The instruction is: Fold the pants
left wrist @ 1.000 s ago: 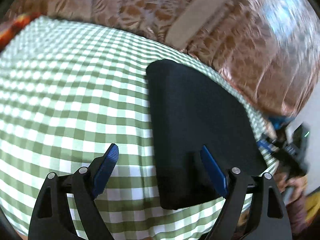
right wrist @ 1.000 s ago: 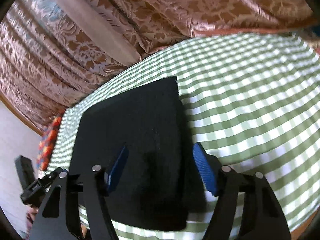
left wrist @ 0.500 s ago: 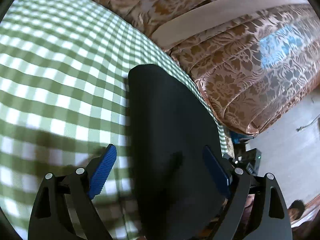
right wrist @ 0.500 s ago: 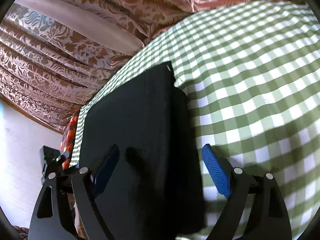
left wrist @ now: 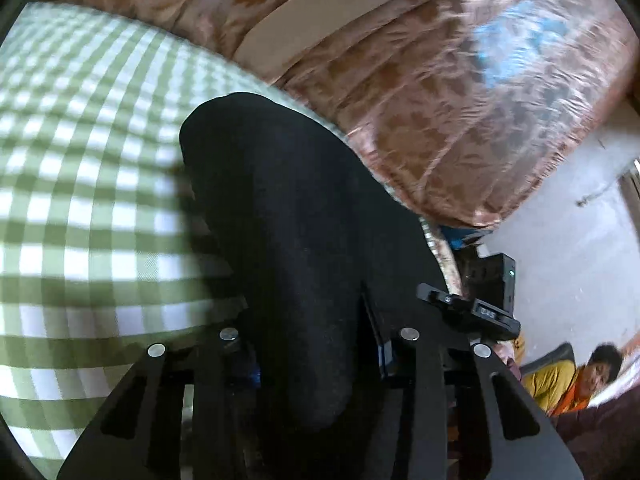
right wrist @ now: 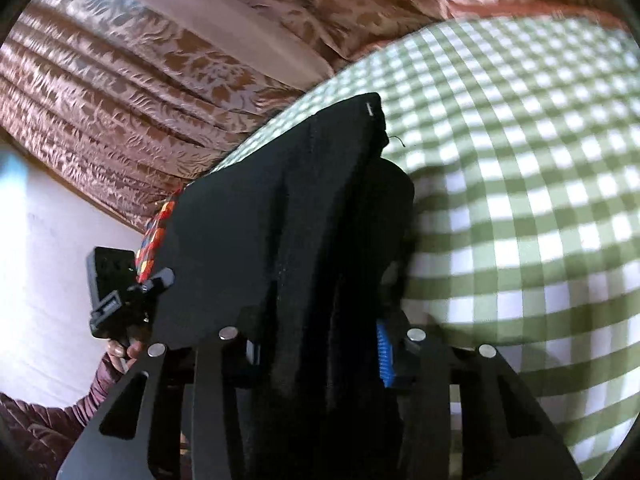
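Folded black pants [left wrist: 288, 200] lie on a green-and-white checked cloth [left wrist: 80, 200]. My left gripper [left wrist: 316, 352] straddles the near end of their left edge, and its jaws are closing with the fabric bunched between the blue pads. In the right wrist view the pants [right wrist: 280, 200] show stacked layers and a raised right edge. My right gripper [right wrist: 318, 344] is closing on that edge, with the cloth pinched between its pads [right wrist: 384, 344]. The fabric hides most of each pad.
The checked cloth [right wrist: 520, 160] spreads wide beside the pants. Brown patterned curtains [left wrist: 440, 100] hang behind. A red patterned cushion [right wrist: 156, 232] lies past the pants' far corner. A seated person [left wrist: 580, 376] is at the lower right of the left wrist view. A sleeve [right wrist: 100, 372] holds the other tool.
Both grippers moved forward over the near end of the pants and their jaws narrowed from wide apart onto the fabric. The pants' edges now bunch and rise between the pads.
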`<state>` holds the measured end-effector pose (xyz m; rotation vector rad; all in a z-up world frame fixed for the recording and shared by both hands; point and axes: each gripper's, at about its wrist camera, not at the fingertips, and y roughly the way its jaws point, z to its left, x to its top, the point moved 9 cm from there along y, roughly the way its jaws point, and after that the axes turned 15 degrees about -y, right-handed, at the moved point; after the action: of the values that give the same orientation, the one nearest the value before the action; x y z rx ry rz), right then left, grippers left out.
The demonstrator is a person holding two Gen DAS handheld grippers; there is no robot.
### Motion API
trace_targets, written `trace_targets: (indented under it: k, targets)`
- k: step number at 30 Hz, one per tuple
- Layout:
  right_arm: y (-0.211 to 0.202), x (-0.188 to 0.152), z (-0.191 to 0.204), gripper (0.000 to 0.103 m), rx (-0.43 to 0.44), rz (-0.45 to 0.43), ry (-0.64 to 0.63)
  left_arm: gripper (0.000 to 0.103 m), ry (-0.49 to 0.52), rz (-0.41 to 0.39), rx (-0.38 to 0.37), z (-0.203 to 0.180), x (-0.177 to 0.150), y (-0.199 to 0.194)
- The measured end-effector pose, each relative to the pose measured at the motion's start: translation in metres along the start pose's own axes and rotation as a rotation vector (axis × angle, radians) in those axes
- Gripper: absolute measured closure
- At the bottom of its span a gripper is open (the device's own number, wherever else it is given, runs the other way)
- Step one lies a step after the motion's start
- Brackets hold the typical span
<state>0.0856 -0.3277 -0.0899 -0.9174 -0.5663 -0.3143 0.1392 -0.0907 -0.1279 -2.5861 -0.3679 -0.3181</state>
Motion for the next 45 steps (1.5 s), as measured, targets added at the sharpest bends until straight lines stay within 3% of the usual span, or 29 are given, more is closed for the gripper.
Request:
trace_targets:
  k: [6, 14, 18, 19, 20, 21, 23, 24, 26, 28, 31, 34, 36, 41, 45]
  targets:
    - [0.013, 0.059, 0.017, 0.063, 0.020, -0.049, -0.073, 0.066, 0.111, -0.096, -0.009, -0.031, 0.040, -0.033]
    - [0.093, 0.138, -0.001, 0.062, 0.008, -0.012, -0.084, 0.062, 0.116, -0.157, 0.162, -0.004, 0.132, -0.026]
    - [0.139, 0.130, -0.034, 0.057, -0.027, 0.087, -0.041, 0.057, 0.058, -0.131, 0.258, 0.039, 0.160, -0.007]
    - [0.151, 0.124, -0.046, 0.053, -0.048, 0.107, -0.025, 0.056, 0.028, -0.112, 0.288, 0.055, 0.161, -0.001]
    - [0.159, 0.120, -0.056, 0.040, -0.024, 0.088, 0.012, 0.056, 0.001, -0.091, 0.336, 0.074, 0.161, 0.007]
    - [0.161, 0.118, -0.059, 0.036, -0.005, 0.074, 0.037, 0.052, -0.031, -0.083, 0.386, 0.097, 0.158, 0.013]
    - [0.160, 0.118, -0.057, 0.035, -0.015, 0.064, 0.020, 0.050, -0.087, -0.115, 0.331, 0.105, 0.156, 0.010]
    - [0.159, 0.118, -0.056, 0.033, -0.040, 0.069, 0.002, 0.050, -0.084, -0.124, 0.342, 0.103, 0.155, 0.009]
    - [0.153, 0.120, -0.054, 0.029, -0.087, 0.085, -0.020, 0.046, -0.045, -0.152, 0.410, 0.095, 0.154, 0.005]
    - [0.143, 0.130, -0.044, 0.029, -0.188, 0.077, -0.106, 0.044, -0.018, -0.194, 0.470, 0.082, 0.156, -0.003]
    - [0.122, 0.141, -0.025, 0.038, -0.302, 0.037, -0.209, 0.044, 0.053, -0.309, 0.591, 0.066, 0.156, -0.028]
    - [0.104, 0.142, 0.004, 0.043, -0.340, -0.020, -0.304, 0.044, 0.117, -0.373, 0.647, 0.047, 0.142, -0.043]
    - [0.100, 0.137, 0.023, 0.052, -0.322, -0.039, -0.335, 0.044, 0.156, -0.401, 0.681, 0.037, 0.129, -0.046]
    - [0.117, 0.116, 0.035, 0.056, -0.301, 0.015, -0.354, 0.044, 0.192, -0.369, 0.732, 0.037, 0.106, -0.034]
    - [0.135, 0.101, 0.009, 0.058, -0.382, 0.072, -0.348, 0.044, 0.201, -0.349, 0.754, 0.043, 0.097, -0.019]
